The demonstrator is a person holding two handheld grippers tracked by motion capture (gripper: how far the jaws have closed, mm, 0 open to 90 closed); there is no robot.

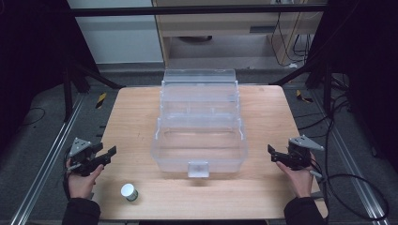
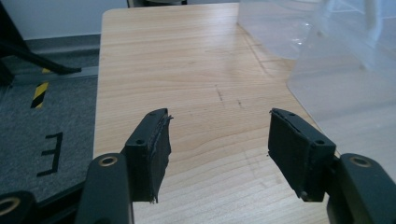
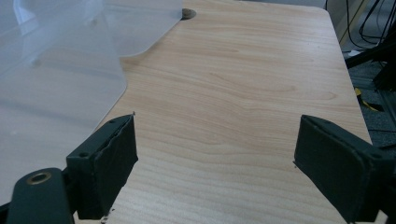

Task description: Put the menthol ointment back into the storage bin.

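A clear plastic tiered box (image 1: pixel 199 122) stands open in the middle of the wooden table (image 1: pixel 131 122), its trays stepped back toward the far edge. A small jar with a white lid (image 1: pixel 128 191) stands near the table's front edge, left of centre. My left gripper (image 1: pixel 107 153) is held at the table's left front and is open, nothing between its jaws (image 2: pixel 217 149). The box's wall (image 2: pixel 345 84) shows to its right. My right gripper (image 1: pixel 273 153) is held at the table's right front, open and empty (image 3: pixel 215 163), with the box (image 3: pixel 56 79) on its left.
The table's left and right edges lie close beside each hand. Metal rails (image 1: pixel 44 159) run along the floor on both sides, and cables (image 1: pixel 347 183) trail on the floor at right. A white latch (image 1: pixel 198 168) juts from the box's front wall.
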